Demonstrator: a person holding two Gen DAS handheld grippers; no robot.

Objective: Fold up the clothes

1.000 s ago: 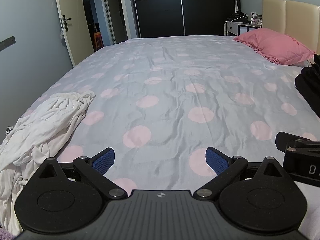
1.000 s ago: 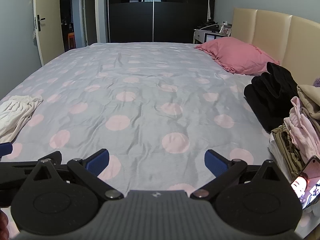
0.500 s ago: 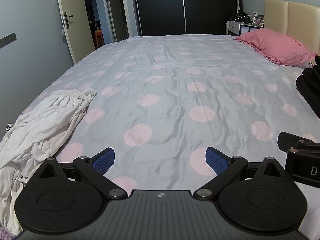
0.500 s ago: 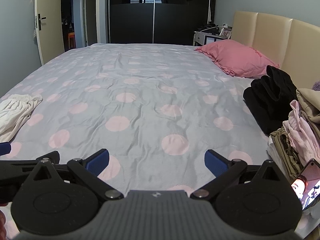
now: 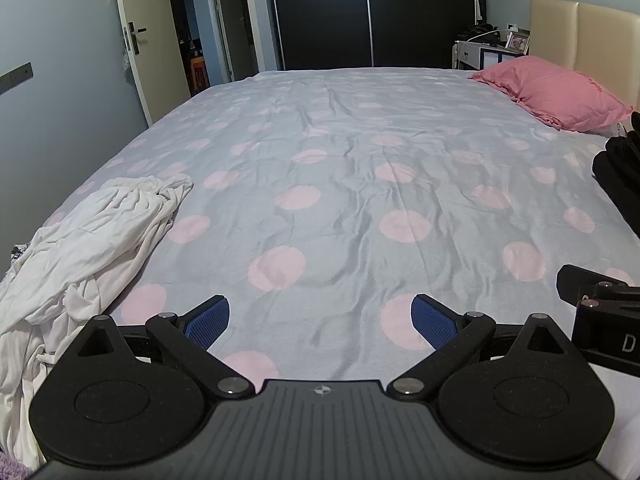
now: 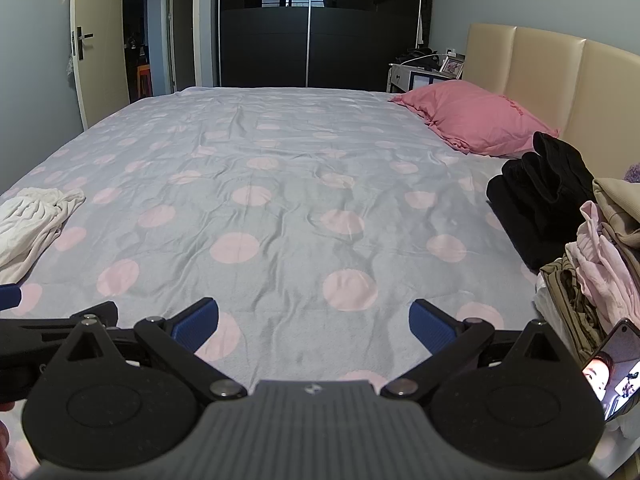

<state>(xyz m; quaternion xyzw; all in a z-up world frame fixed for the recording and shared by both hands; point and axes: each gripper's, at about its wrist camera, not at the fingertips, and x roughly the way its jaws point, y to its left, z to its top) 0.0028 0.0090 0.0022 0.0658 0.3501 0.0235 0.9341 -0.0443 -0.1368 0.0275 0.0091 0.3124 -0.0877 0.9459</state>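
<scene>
Both grippers hover low over the near edge of the bed [image 5: 340, 184], side by side. Left gripper [image 5: 320, 318]: blue-padded fingers [image 5: 208, 320] spread wide apart, nothing between them, only bedspread below. Right gripper [image 6: 314, 320]: fingers [image 6: 430, 326] likewise wide apart and empty; its body shows at the right edge of the left wrist view, and the left gripper's body at the left edge of the right wrist view. Bedspread is grey with pink dots, lightly creased, bare across the middle. White garment [image 5: 96, 240] lies crumpled at the near left corner of the bed, part of it draping over the left edge; not touched by either gripper. Along the right edge, near the headboard [image 6: 560, 88], a loose heap of clothes: black garment [image 6: 540, 196] farthest in, then a tan piece [image 6: 618, 208], a pale pink piece [image 6: 600, 264] and an olive piece [image 6: 568, 292] bunched together nearer the camera. No basket or bin in view; the heap sits directly on the bed. A phone [image 6: 612, 376] with a lit screen lies at the near right corner, just beside the heap. Pink pillow [image 6: 472, 120] rests at the far right corner against the headboard. Dark sliding wardrobe [image 6: 308, 32] beyond the far edge, open door [image 6: 100, 52] at far left.
</scene>
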